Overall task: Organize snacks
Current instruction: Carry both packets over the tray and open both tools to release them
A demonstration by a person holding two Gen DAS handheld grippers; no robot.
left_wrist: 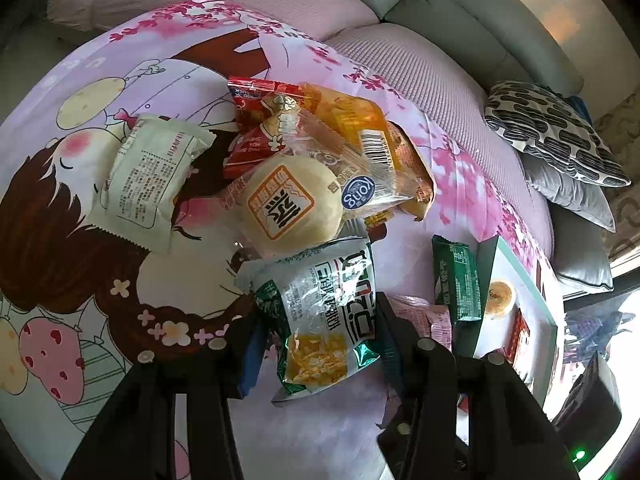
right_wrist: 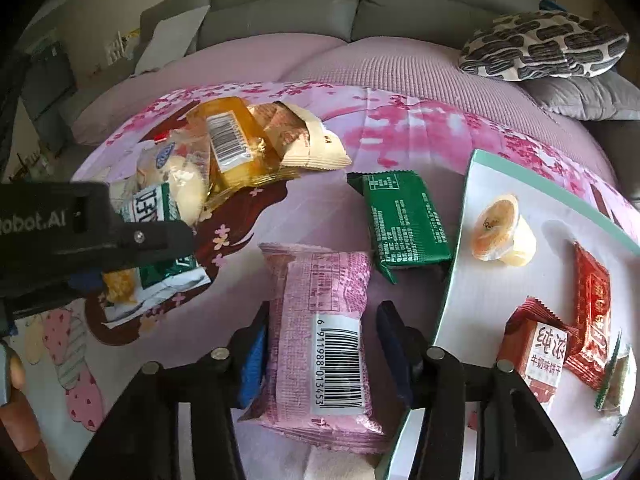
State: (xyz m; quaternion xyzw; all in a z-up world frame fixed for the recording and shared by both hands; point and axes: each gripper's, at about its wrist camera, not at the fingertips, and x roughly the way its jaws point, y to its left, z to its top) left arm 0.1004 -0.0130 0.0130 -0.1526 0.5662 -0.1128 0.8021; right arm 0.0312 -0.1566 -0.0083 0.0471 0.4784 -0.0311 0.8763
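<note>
Straddling the pink snack pack (right_wrist: 320, 332), the right gripper (right_wrist: 320, 344) has fingers spread along its long sides, just beside the tray (right_wrist: 460, 216); left gripper (left_wrist: 316, 344) pinches the green-white bag (left_wrist: 320, 312).

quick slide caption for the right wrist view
Right gripper straddles a pink snack pack beside the white tray, while the left gripper holds a green-and-white packet.

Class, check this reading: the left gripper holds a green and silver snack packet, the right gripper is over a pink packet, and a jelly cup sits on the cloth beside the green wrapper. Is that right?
One detail is wrong. The jelly cup sits on the white tray, not on the cloth, as the right wrist view shows. The left gripper does hold the green and silver packet, and the right gripper is over the pink packet.
</note>
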